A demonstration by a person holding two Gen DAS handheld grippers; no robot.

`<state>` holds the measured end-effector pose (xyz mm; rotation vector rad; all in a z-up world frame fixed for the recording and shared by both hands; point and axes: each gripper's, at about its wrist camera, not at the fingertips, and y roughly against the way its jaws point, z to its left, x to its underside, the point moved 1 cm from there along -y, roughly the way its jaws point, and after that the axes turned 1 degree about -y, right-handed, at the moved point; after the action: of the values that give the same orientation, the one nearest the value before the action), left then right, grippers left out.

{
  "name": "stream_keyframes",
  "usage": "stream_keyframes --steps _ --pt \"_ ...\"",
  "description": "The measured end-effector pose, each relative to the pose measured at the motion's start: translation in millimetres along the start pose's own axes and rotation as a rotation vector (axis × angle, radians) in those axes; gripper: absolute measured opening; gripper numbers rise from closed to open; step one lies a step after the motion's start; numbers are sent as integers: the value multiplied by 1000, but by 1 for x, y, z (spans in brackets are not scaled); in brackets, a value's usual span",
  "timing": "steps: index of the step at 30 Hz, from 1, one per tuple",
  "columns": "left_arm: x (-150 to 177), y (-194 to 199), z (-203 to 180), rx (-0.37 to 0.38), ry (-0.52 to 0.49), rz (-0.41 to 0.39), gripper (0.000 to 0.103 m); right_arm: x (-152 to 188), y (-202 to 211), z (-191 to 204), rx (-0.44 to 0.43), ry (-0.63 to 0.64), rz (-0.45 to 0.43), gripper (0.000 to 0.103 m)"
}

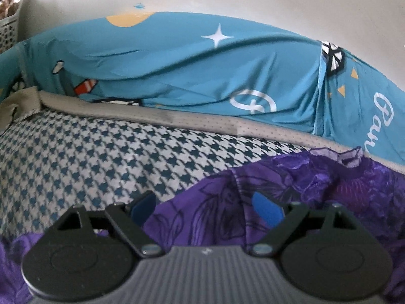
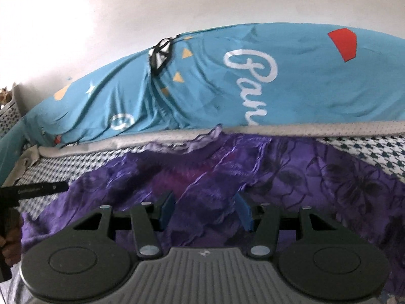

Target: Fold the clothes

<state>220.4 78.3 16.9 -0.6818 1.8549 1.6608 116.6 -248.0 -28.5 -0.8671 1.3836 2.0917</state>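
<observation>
A pale wall backs a bed whose houndstooth mattress cover (image 1: 88, 157) has a grey dotted edge band (image 1: 177, 119); behind the band lies a teal printed sheet (image 1: 177, 71) with stars and white script, and a pale perforated basket (image 1: 8, 30) stands at the far left.

The task's thing, a purple floral garment (image 2: 227, 167), lies rumpled on the houndstooth cover, its frilled far edge just against the grey band. It spreads across the bed from side to side, with creases running away from the cameras. Whether it is partly folded or merely bunched cannot be told from these views.

The garment lies directly under and ahead of both tools. The right tool (image 2: 206, 211) sits over the cloth's middle, so it is the one more fully above fabric; the left tool (image 1: 205, 210) is at the garment's left margin, with bare houndstooth cover beyond its left finger.

Both tools are released, their blue pads standing well apart, gripping nothing. Cloth shows between the pads of each, but whether the pads touch it cannot be told.
</observation>
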Motion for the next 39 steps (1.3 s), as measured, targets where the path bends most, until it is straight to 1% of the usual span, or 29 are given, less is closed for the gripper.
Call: stream_keyframes --steps 3,7,10,12,14,18,22,27,33,34,35,36,37,38,39 --pt "-2 -10 -2 20 -15 10 88 -7 -8 -3 -10 -19 -17 53" --pt "-7 -23 -6 45 -53 11 88 -16 -24 -2 15 5 -35 53" --pt "-11 -31 -9 64 -76 12 89 -25 -37 -6 26 -6 -44 55" --pt "-13 -36 -11 76 -91 12 91 -29 -45 -8 25 -17 -45 61" --pt "-15 -41 -13 89 -107 13 93 -32 -53 -9 31 -12 -44 66" --pt "-20 -51 -17 114 -137 14 94 -35 -69 -9 82 57 -43 66" --pt "-19 -60 -21 142 -172 31 94 -39 -83 -10 104 89 -42 67" --pt "-14 -66 -37 189 -247 43 94 -39 -100 -5 119 148 -28 71" --pt "-4 -78 -48 189 -313 56 94 -32 -118 -2 125 189 -11 72" --pt "-4 -79 -49 193 -312 55 94 -31 -118 -1 124 202 -12 71" --pt "-4 -80 -49 198 -310 54 94 -31 -119 1 124 215 -14 63" --pt "-4 -81 -49 202 -309 53 94 -30 -119 3 115 226 -15 44" --pt "-4 -81 -50 206 -311 52 91 -30 -119 5 97 233 -15 36" --pt "-4 -81 -51 210 -314 49 89 -29 -119 6 81 238 -15 23" --pt "-4 -81 -51 215 -317 47 83 -28 -120 8 71 243 -14 17"
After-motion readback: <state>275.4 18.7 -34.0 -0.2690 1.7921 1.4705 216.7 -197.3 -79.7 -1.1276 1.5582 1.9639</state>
